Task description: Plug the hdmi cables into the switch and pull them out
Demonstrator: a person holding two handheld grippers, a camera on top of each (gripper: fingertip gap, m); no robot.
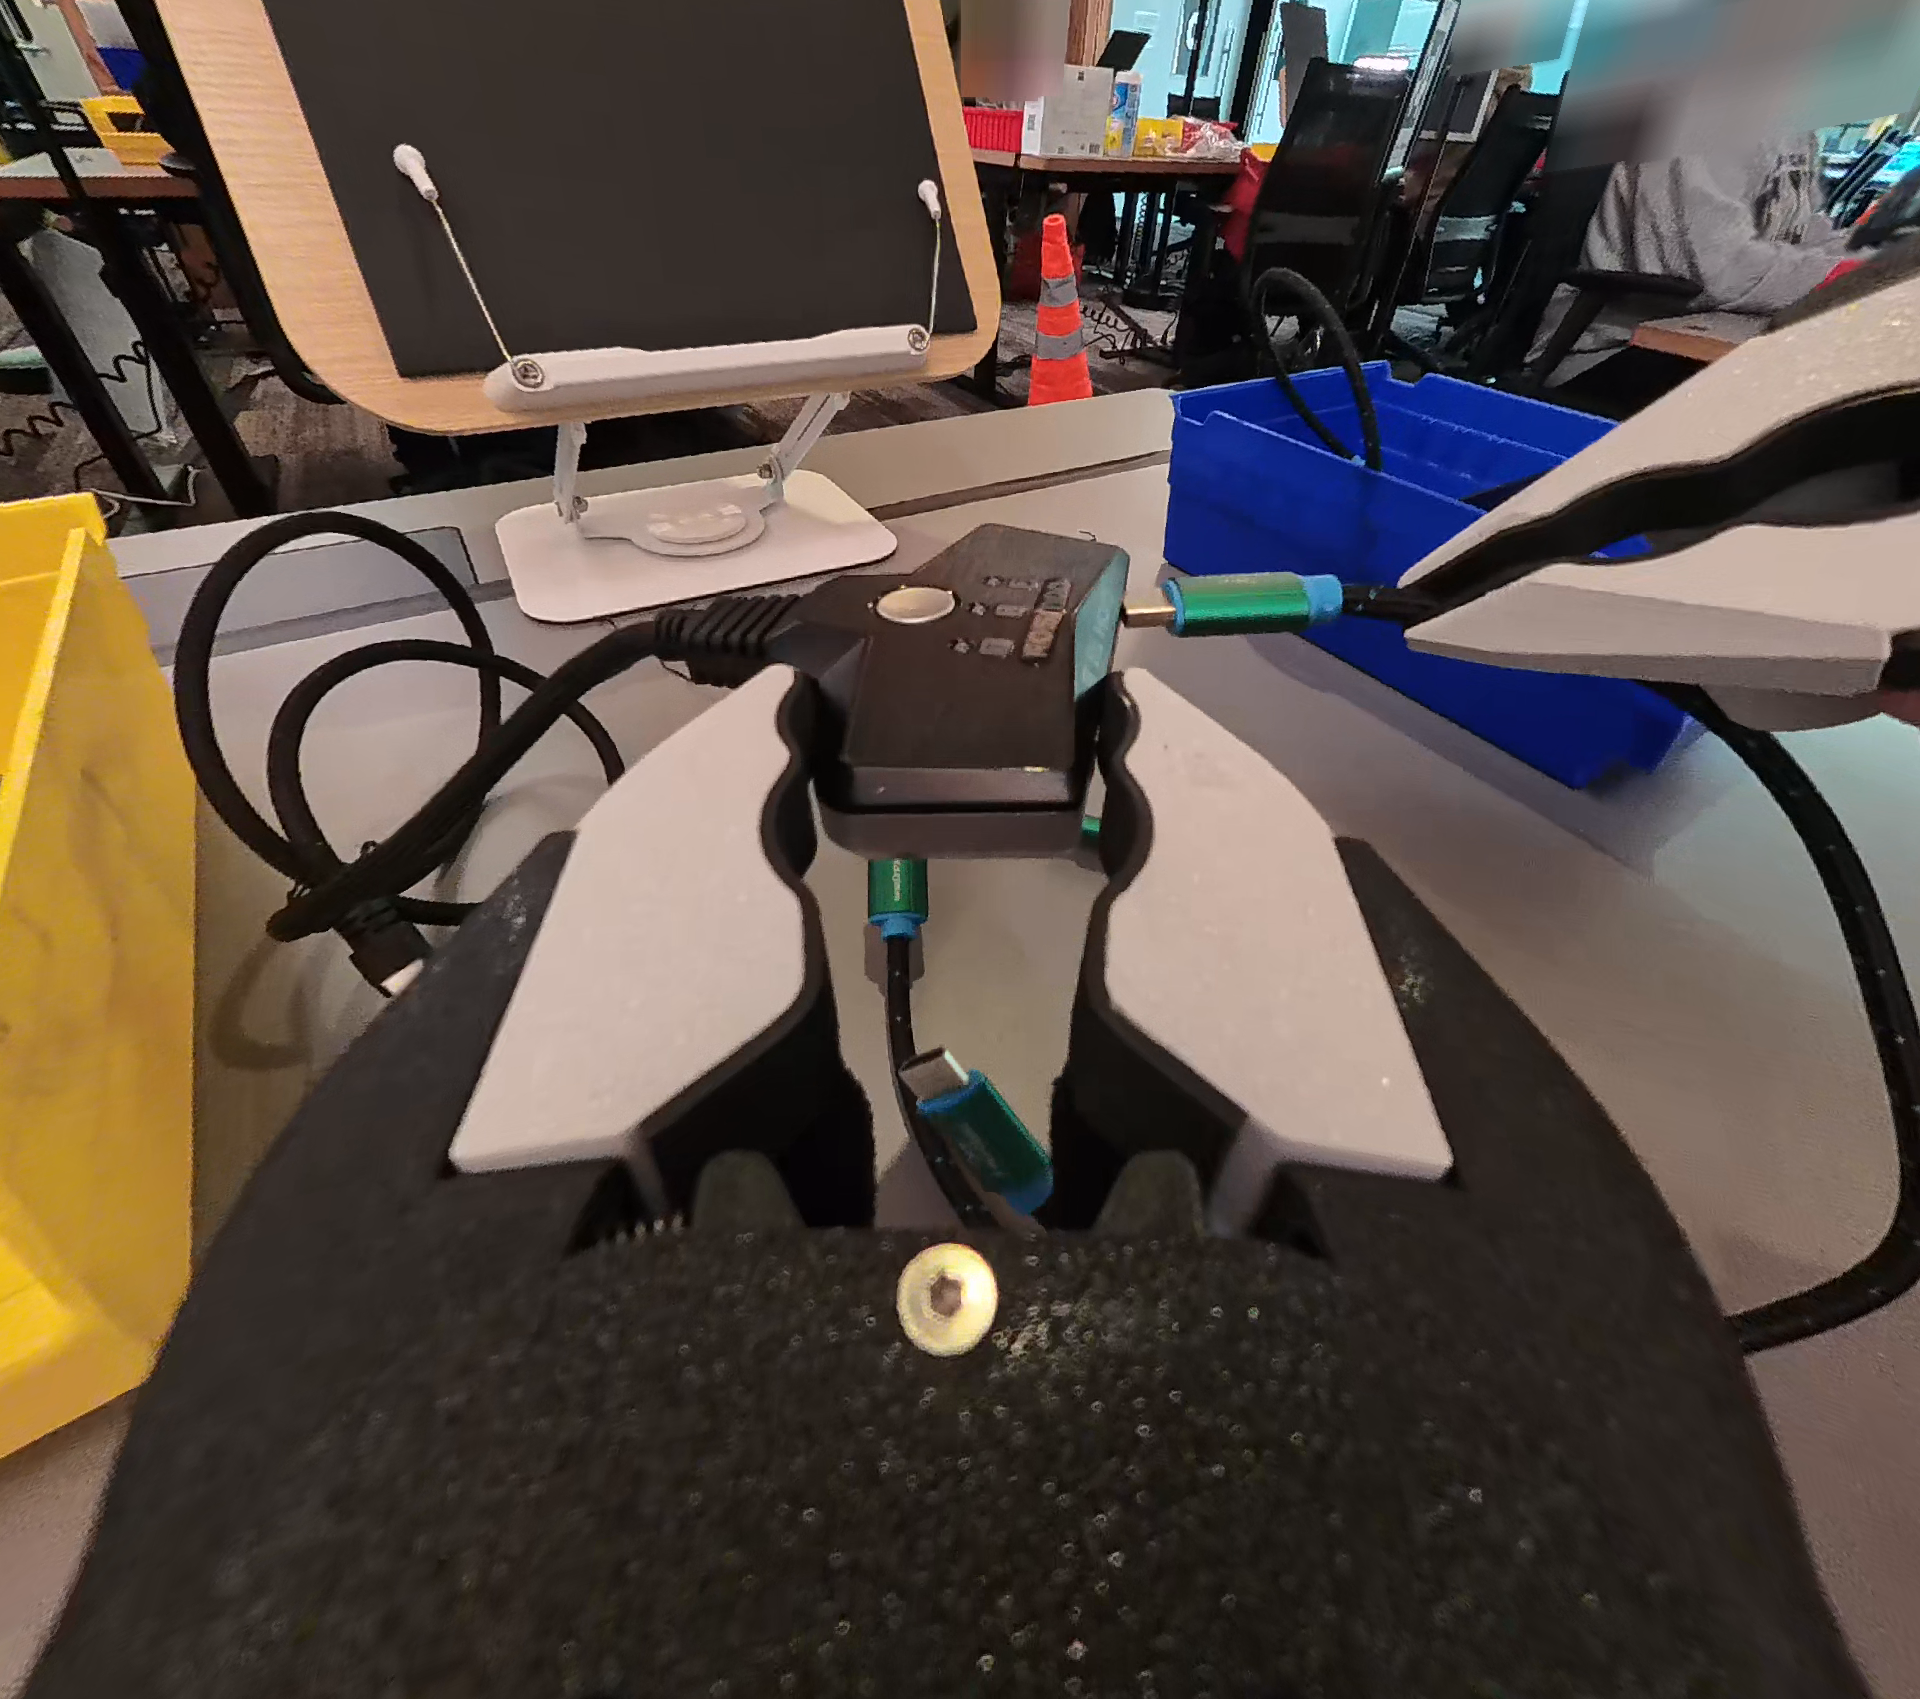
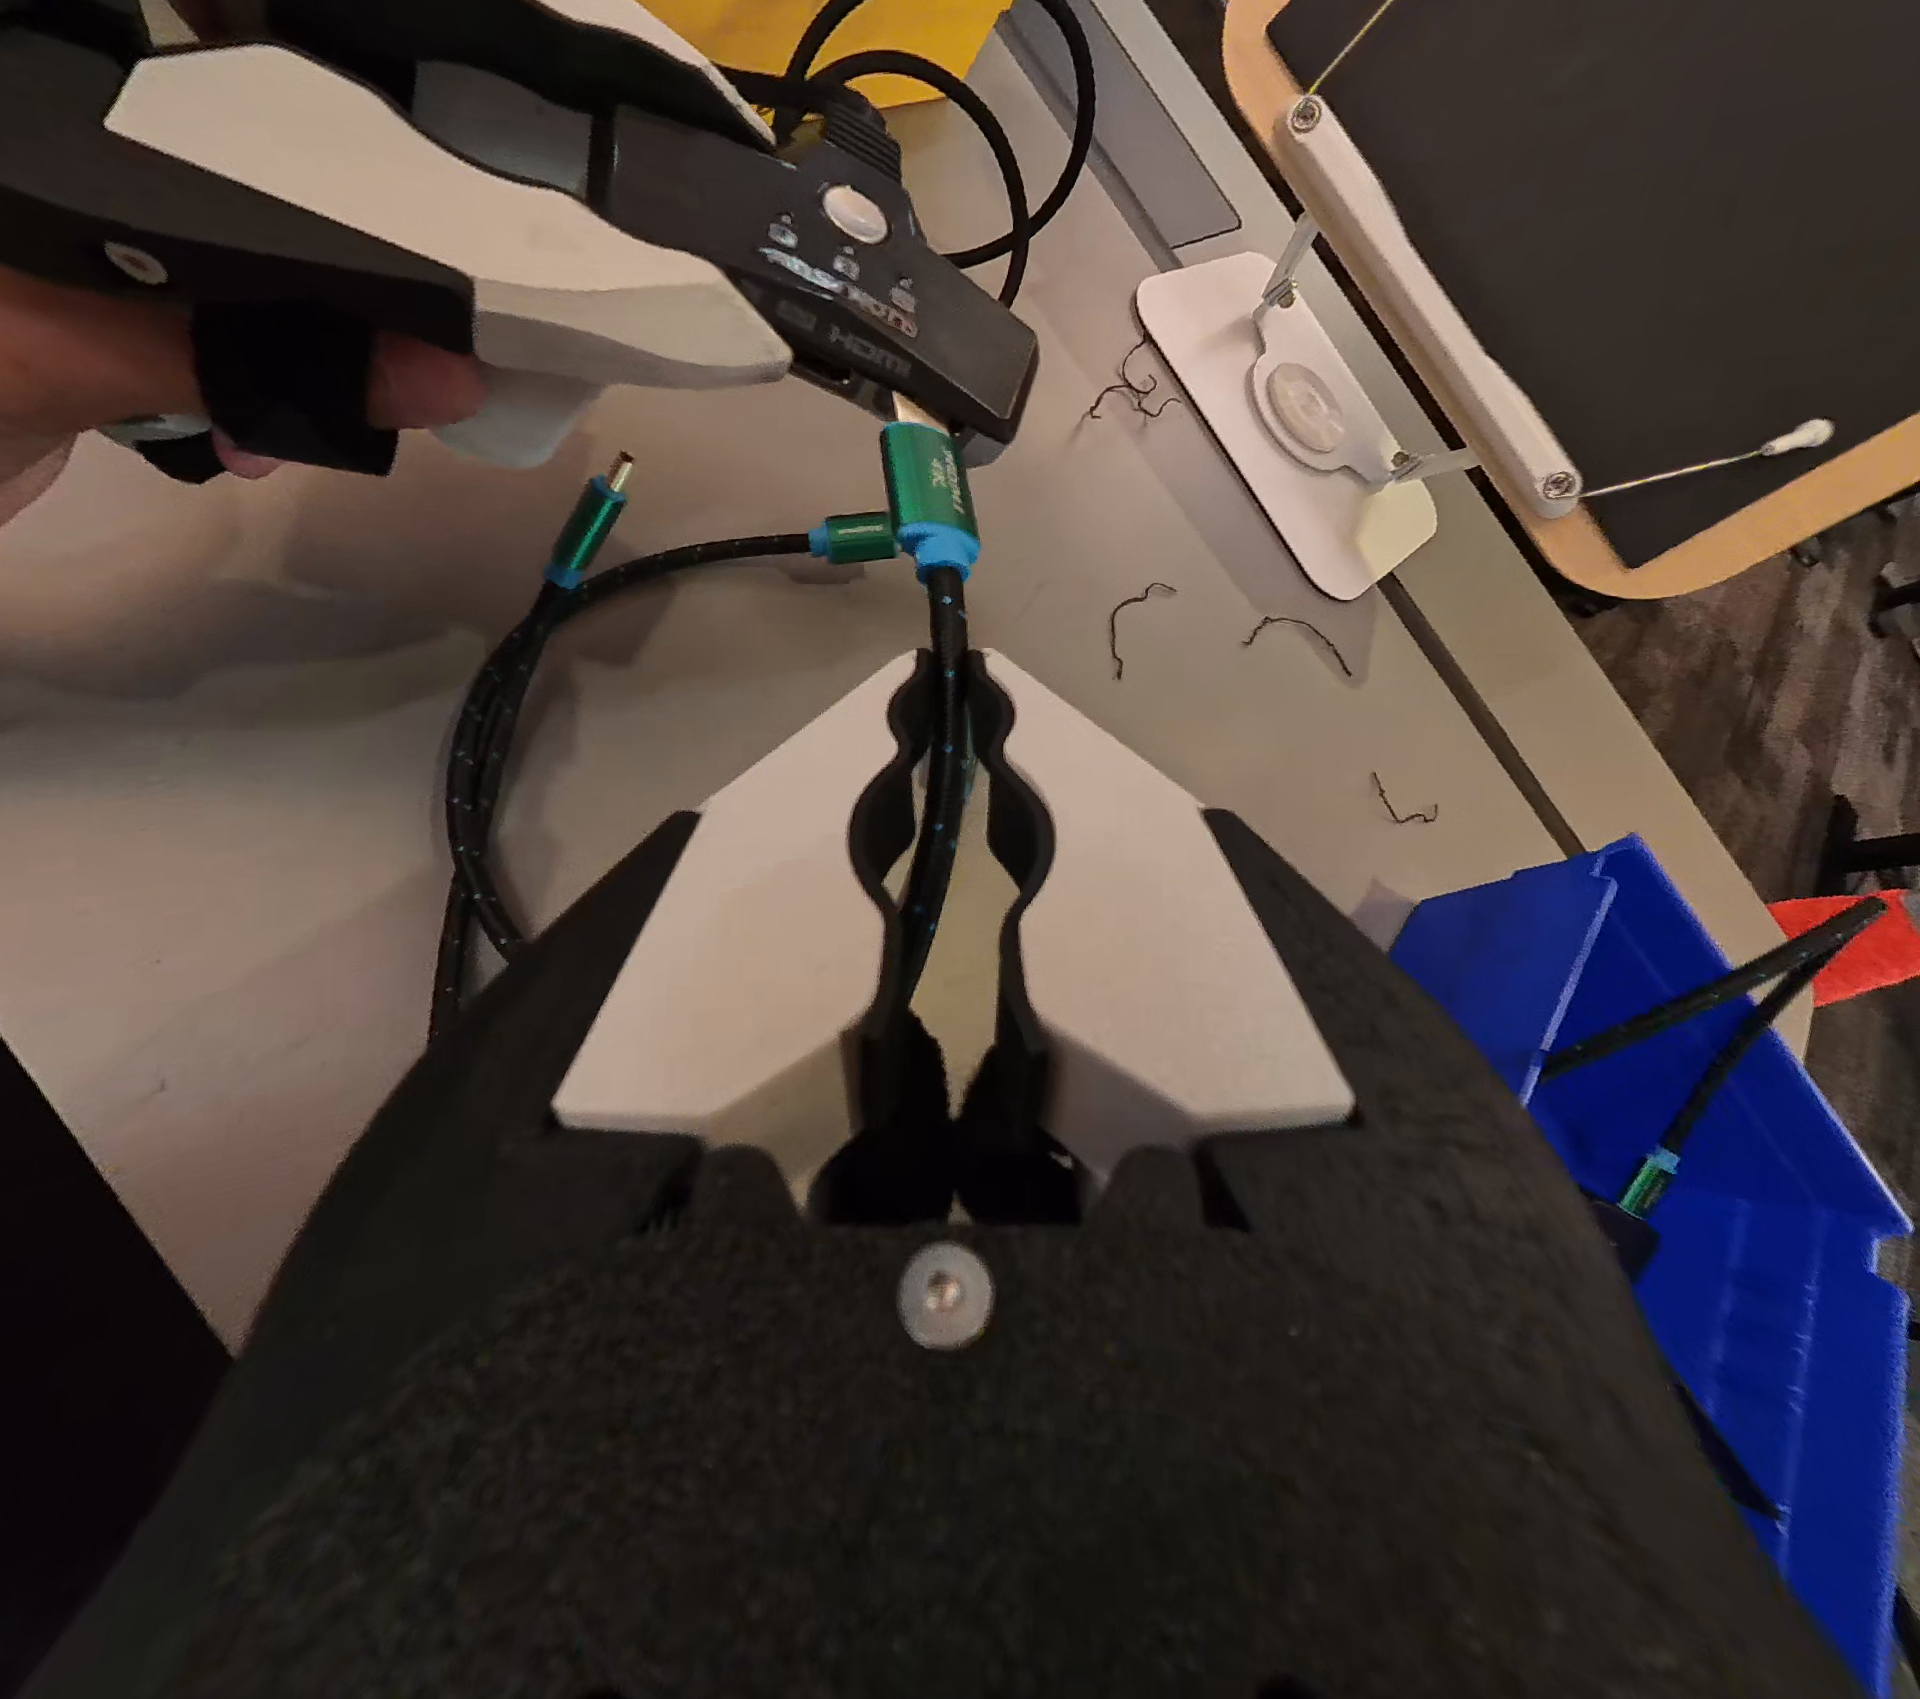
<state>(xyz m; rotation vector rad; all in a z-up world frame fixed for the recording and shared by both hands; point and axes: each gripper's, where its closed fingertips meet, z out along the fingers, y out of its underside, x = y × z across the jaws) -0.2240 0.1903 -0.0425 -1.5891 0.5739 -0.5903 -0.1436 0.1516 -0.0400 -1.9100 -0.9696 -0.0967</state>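
My left gripper (image 1: 954, 699) is shut on a black HDMI switch (image 1: 966, 673) and holds it above the grey table (image 1: 1507, 974). The switch also shows in the right wrist view (image 2: 883, 299), with the left gripper (image 2: 727, 247) clamped on it. My right gripper (image 2: 945, 678) is shut on a black braided cable (image 2: 940, 818) just behind its green plug (image 2: 928, 486). The plug's metal tip sits at the switch's side port (image 1: 1143, 613), with bare metal still showing. A second cable with green plugs (image 2: 587, 522) lies loose on the table under the switch (image 1: 977, 1130).
A yellow bin (image 1: 83, 922) stands at the left. A blue bin (image 1: 1382, 527) with another cable (image 2: 1704, 1057) in it stands at the right. A wood-edged stand with a white base (image 1: 686, 548) stands behind the switch. The switch's own black cord (image 1: 416, 714) coils to the left.
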